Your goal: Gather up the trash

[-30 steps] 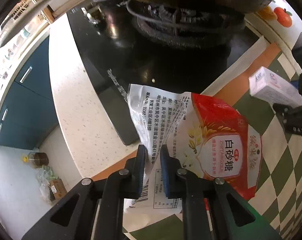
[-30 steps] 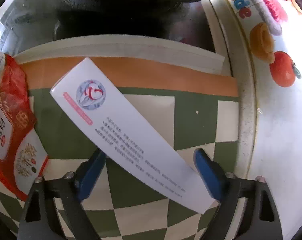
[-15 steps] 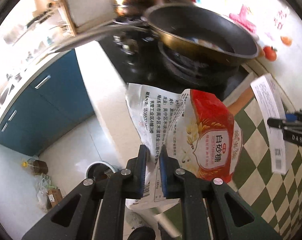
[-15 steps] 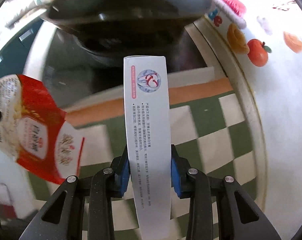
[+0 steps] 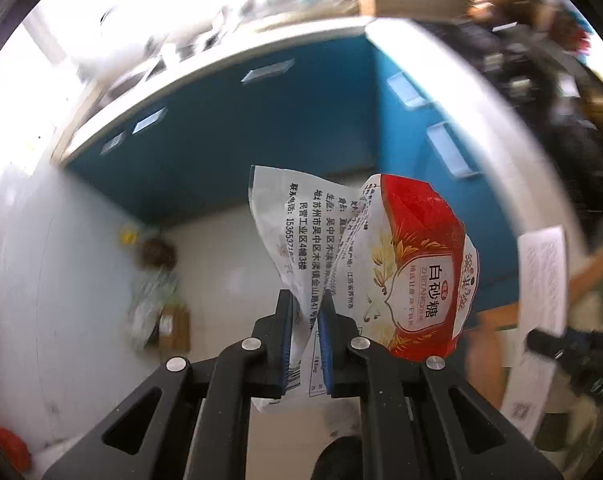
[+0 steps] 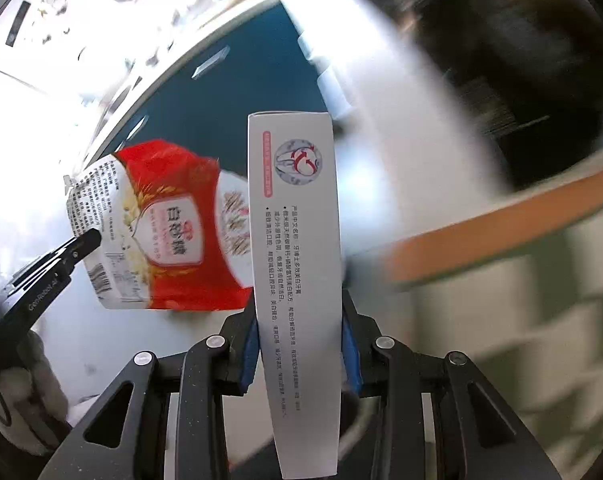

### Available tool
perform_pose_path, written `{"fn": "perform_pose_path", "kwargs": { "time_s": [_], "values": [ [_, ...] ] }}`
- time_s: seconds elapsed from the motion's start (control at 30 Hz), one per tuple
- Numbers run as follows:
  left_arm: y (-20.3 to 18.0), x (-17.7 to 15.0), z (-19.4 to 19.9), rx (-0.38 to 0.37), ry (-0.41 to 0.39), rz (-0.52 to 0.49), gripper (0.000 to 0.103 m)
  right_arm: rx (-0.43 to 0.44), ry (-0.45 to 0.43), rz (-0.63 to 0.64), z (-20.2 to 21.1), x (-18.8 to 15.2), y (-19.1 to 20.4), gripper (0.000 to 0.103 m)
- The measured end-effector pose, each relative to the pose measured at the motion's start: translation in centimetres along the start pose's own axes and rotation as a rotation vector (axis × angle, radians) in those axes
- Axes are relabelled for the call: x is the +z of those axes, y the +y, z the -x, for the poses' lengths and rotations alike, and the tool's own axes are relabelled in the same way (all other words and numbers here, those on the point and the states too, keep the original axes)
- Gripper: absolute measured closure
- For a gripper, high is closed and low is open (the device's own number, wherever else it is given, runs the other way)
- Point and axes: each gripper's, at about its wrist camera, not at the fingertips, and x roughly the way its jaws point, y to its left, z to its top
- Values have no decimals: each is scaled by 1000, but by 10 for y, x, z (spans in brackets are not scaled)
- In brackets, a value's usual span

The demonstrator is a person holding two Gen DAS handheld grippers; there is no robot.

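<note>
- The sugar bag, red and white with Chinese print and crumpled, is held in the air in front of the blue cabinets; its lower white edge is pinched between the closed pads of the left gripper, which hide part of the barcode strip.
- The white carton (long and narrow, with a round logo near its top and lines of small print) stands upright, clamped on its two sides by the right gripper; its bottom end is cut off by the frame edge.
- In the right wrist view the carton covers the bag's right edge, and the bag is blurred.
- In the left wrist view the carton shows only as a blurred white strip at the far right.
- Much of the background is smeared: the counter and checkered mat are hard to make out.
- Bottles and bags on the floor are too blurred to identify.
</note>
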Motion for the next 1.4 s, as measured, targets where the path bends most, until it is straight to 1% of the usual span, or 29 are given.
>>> {"fn": "perform_pose_path", "kwargs": {
  "time_s": [0.03,0.1,0.17,0.2,0.23,0.27,0.33,0.37,0.4,0.43,0.5,0.53,0.57,0.6,0.63,0.67,0.7,0.73,0.77,0.8,0.83,0.9,0.93,0.97,1.0,1.1,1.23,1.3,1.4],
  "values": [
    [14,-3,-24,18,24,16,94,-5,42,3,-42,-1,12,67],
    [34,-12,-85,30,93,46,93,-4,110,-12,-103,-4,22,67],
    [45,-24,-151,27,156,75,93,-23,181,-28,-179,-4,20,66],
    [48,-33,-195,15,198,90,93,-26,208,-45,-213,-4,17,66],
    [47,-37,-225,7,224,100,93,-26,249,-69,-259,-3,7,66],
    [46,-46,-271,-11,266,106,93,-31,270,-86,-288,-4,3,66],
    [44,-60,-337,-38,321,117,92,-28,316,-111,-355,-1,-14,66],
    [41,-67,-369,-52,351,113,90,-42,341,-115,-385,2,-22,66],
    [40,-69,-391,-69,371,116,86,-56,369,-114,-419,4,-32,66],
    [36,-78,-423,-108,403,127,84,-63,383,-117,-440,4,-38,66],
    [31,-92,-466,-162,470,143,83,-75,441,-104,-488,1,-48,66],
    [31,-97,-487,-182,508,161,78,-93,466,-101,-512,-2,-55,66],
    [31,-103,-505,-195,532,175,73,-105,487,-98,-527,1,-63,65],
    [30,-106,-516,-193,536,182,61,-118,509,-100,-541,-1,-69,65],
    [29,-108,-523,-184,530,183,43,-137,521,-108,-554,-2,-76,65],
    [29,-109,-527,-179,519,182,30,-141,523,-114,-560,-1,-79,60],
    [28,-108,-526,-180,509,190,14,-142,521,-120,-561,-1,-82,44],
    [30,-109,-524,-182,497,198,12,-147,509,-129,-559,2,-85,33],
    [33,-109,-519,-191,489,207,12,-140,493,-132,-556,6,-86,15],
    [36,-108,-517,-191,485,211,8,-140,475,-128,-547,7,-86,13],
    [40,-108,-509,-178,474,210,5,-152,460,-116,-545,22,-85,13],
    [44,-103,-491,-161,445,199,5,-171,430,-92,-523,25,-75,11],
    [48,-100,-483,-154,433,195,5,-195,413,-69,-507,24,-69,9],
    [50,-98,-472,-146,413,191,5,-212,398,-51,-493,25,-59,0],
    [52,-97,-456,-142,387,186,5,-232,377,-28,-482,26,-57,0],
    [58,-92,-414,-123,338,170,5,-309,306,47,-428,22,-19,0],
    [67,-91,-343,-122,284,172,5,-391,198,105,-344,11,22,0],
    [72,-87,-309,-117,251,171,5,-409,152,119,-307,7,32,0],
    [81,-87,-256,-120,201,184,5,-426,66,138,-237,1,60,0]
  ]
}}
